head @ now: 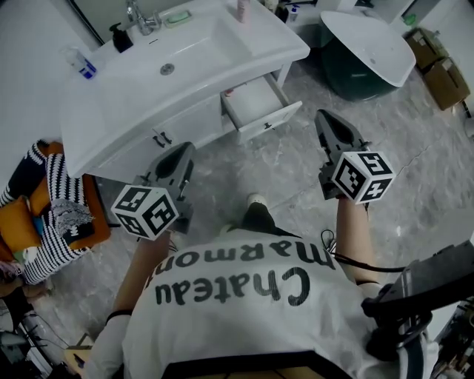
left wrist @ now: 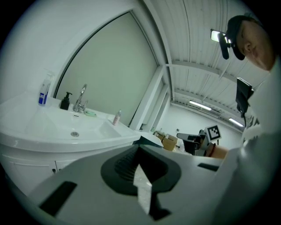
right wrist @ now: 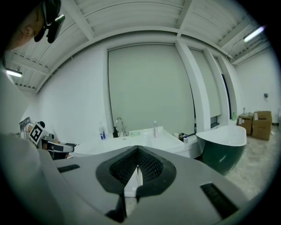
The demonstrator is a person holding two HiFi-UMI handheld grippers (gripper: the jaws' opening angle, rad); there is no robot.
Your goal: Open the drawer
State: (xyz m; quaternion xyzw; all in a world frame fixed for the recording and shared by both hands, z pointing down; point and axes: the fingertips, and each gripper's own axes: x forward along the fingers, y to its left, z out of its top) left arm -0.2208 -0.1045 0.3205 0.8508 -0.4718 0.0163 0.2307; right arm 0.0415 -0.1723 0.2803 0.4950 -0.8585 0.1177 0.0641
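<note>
White drawer (head: 261, 105) stands pulled out under the sink (head: 200, 50), showing me a pale interior. My left gripper (head: 186, 150) and right gripper (head: 326, 117) are both pressed together.

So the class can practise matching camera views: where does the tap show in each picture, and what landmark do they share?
Head view: tap at the top edge, left of centre.
Left gripper view: tap in the left third, near mid-height.
Right gripper view: tap small, just left of centre.
Shared landmark: black pump bottle, immediately left of the tap.
</note>
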